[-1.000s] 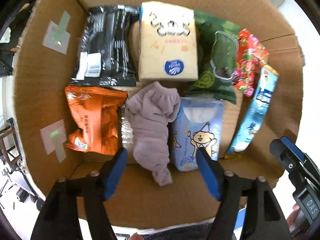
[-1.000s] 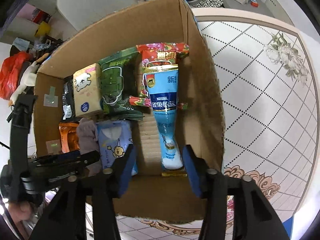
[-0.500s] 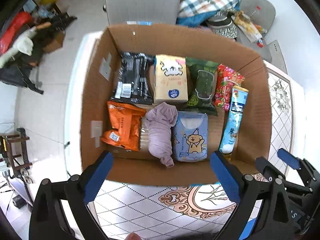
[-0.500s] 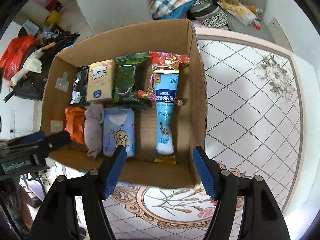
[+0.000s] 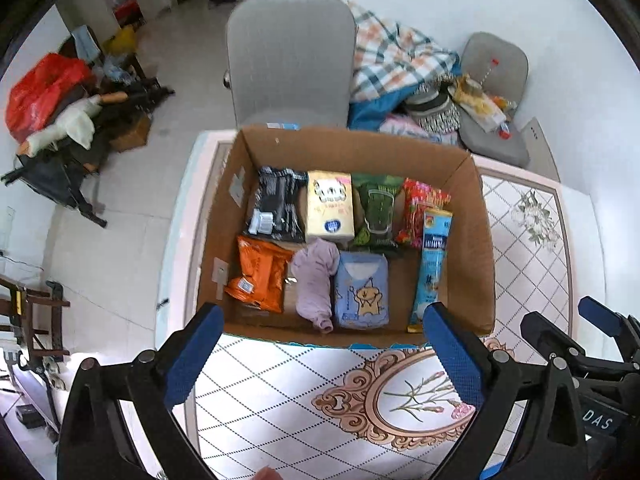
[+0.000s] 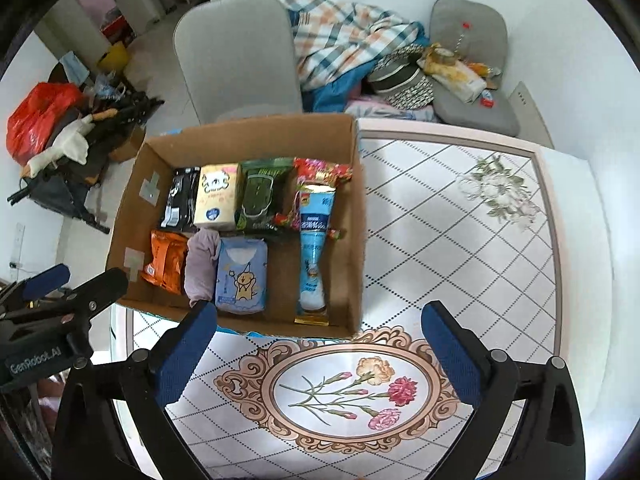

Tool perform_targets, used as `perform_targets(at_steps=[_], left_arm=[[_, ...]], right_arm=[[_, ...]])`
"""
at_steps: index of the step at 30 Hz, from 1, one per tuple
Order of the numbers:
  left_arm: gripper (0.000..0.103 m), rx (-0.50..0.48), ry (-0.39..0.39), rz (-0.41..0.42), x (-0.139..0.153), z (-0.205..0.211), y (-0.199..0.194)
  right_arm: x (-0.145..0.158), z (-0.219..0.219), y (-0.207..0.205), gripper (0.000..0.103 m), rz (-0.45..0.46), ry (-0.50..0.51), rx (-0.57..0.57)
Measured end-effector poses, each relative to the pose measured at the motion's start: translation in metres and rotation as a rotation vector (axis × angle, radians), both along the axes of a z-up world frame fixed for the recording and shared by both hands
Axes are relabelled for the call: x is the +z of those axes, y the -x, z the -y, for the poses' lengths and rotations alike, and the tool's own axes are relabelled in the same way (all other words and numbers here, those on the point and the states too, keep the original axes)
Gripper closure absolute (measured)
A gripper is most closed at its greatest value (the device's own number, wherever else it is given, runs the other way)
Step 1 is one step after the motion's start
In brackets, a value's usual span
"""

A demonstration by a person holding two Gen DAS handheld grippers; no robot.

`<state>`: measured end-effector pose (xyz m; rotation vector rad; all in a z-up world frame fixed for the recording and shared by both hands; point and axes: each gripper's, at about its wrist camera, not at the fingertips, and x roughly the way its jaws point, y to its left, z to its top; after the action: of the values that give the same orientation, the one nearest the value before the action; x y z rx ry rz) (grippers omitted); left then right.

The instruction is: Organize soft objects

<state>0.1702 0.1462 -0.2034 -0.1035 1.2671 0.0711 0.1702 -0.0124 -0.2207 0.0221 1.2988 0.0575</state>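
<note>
In the left wrist view, the left gripper (image 5: 320, 354) gapes wide and empty over the tabletop (image 5: 304, 396), short of the box (image 5: 482, 248); nine soft items lie inside, one of them a sock (image 5: 314, 280). In the right wrist view, the right gripper (image 6: 320, 350) is equally wide and empty, so both are best lifted straight clear without nudging that one box.

you see a matt cardboard box (image 5: 476, 240), glossy plastic packets (image 5: 262, 276), a soft cloth sock (image 5: 314, 280), and a smooth glossy table (image 6: 460, 240).
</note>
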Motion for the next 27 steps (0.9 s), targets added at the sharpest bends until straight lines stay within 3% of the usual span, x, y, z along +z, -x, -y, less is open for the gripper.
perform_targets(at_steps=[8, 16, 27], left_arm=[[0.001, -0.017, -0.004, 0.067, 0.045, 0.014, 0.028], [0.001, -0.027, -0.01, 0.191, 0.111, 0.025, 0.075], [0.001, -0.024, -0.023, 0.259, 0.159, 0.034, 0.119]], right_arm=[[0.032, 0.018, 0.02, 0.0, 0.035, -0.023, -0.027], [0.112, 0.026, 0.076, 0.0, 0.175, -0.015, 0.013], [0.187, 0.026, 0.127, 0.0, 0.3, 0.005, 0.044]])
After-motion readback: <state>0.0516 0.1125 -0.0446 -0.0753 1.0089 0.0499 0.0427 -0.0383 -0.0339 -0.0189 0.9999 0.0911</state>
